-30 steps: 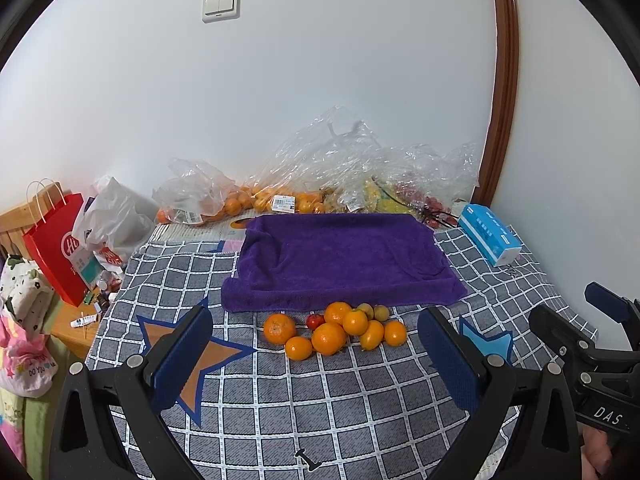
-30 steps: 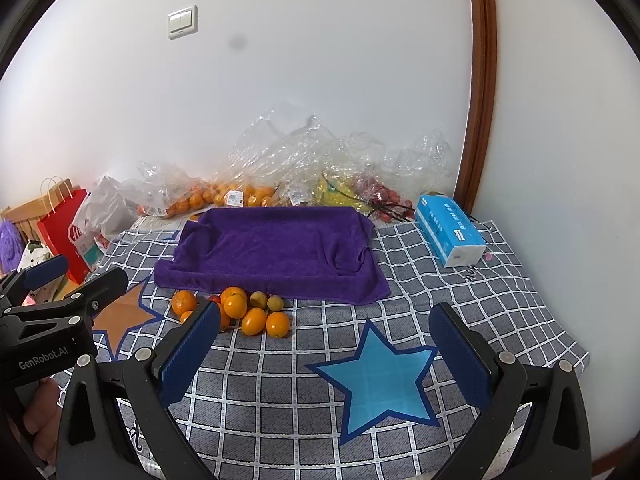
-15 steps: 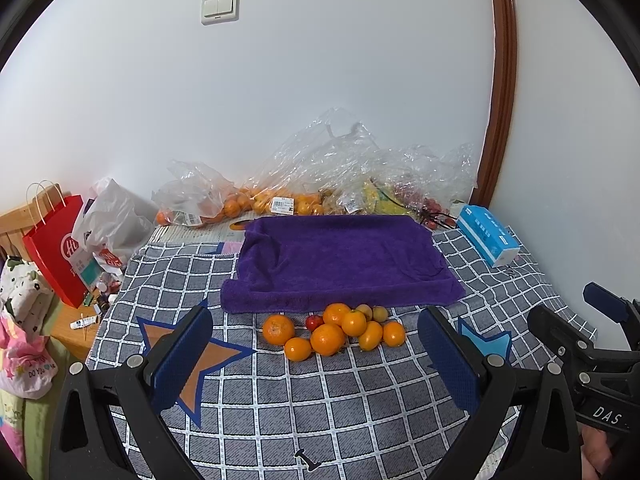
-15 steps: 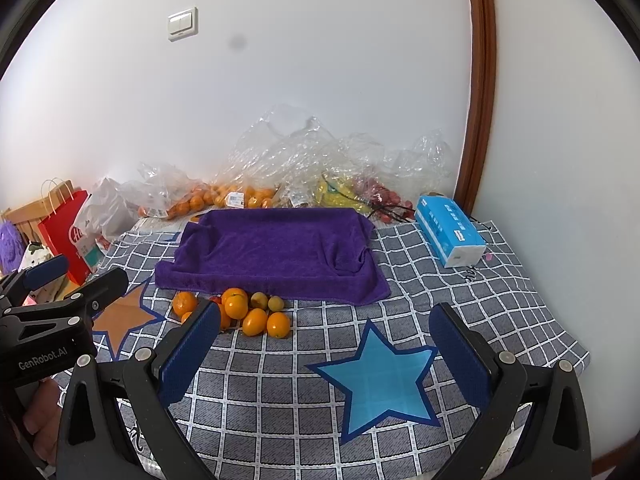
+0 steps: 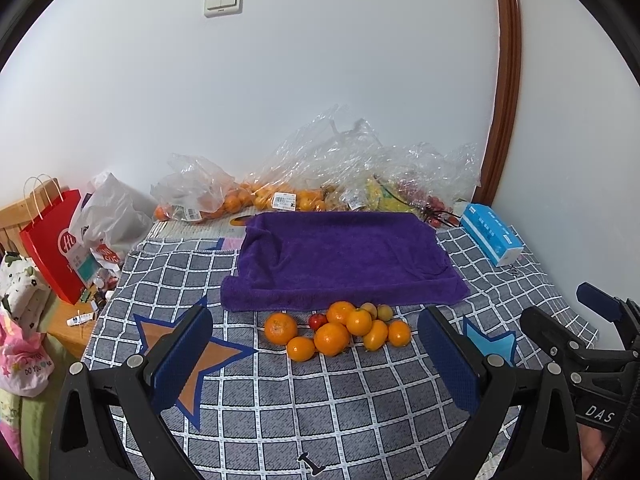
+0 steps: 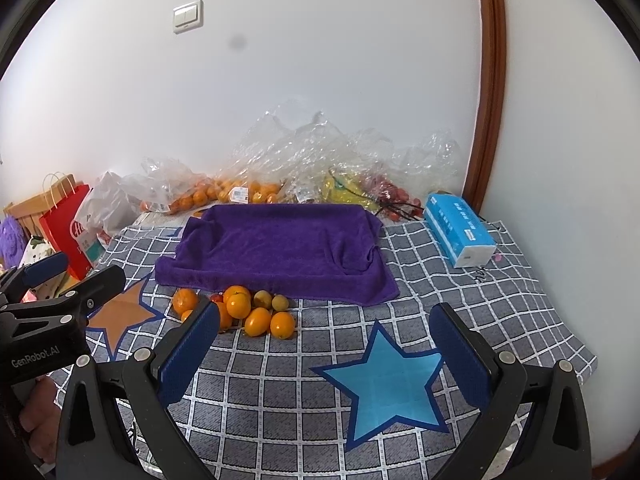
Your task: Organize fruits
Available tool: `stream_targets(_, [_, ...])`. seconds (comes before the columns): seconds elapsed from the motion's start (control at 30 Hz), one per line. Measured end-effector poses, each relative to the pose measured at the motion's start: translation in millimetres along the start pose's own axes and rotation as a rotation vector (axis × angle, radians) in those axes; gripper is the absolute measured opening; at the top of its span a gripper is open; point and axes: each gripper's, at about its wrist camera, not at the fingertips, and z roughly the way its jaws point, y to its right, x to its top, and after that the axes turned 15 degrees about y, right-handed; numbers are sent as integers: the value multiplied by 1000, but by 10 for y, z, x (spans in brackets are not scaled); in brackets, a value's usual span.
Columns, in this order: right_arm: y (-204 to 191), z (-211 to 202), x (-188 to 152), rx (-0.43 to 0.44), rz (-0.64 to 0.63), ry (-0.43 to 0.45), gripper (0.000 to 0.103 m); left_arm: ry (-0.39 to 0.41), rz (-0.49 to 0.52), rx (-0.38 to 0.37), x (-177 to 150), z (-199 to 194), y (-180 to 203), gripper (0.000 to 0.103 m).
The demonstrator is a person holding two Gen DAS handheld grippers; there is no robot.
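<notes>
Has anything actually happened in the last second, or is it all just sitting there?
Almost nothing. Both views creep very slightly, nothing more. The left tool and right tool stay open and empty, the fruit pile is untouched in front of the purple towel.

The body of the right gripper [image 5: 600, 308], seen to the right of the left gripper's fingers, carries white letters "DAS" on its black casing. The body of the left gripper [image 6: 64, 276], seen to the left of the right gripper's fingers, reads "GenRobot.AI" in white. Far left of the fingers, a red paper bag [image 5: 56, 246] bears a white round logo with "Ht"-like letters, partly cut off. The blue tissue box [image 6: 460, 230], beyond the right finger, has white print too small to read. White price stickers on the plastic fruit bags [image 5: 280, 196] are illegible.
</notes>
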Motion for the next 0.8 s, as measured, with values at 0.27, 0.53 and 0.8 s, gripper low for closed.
stream_targets(0.27, [-34,341,-157,2,-21,-49,103,-42,-31,8,-187,293,-178,103])
stream_targets(0.53, [-82,741,-384,-29,-42,-100,103,-91,-45,19,-446,618,-373,103])
stream_targets(0.8, [-137,1091,-640,-14,-72,-149,102,-151,-44,18,-663,961,-506,102])
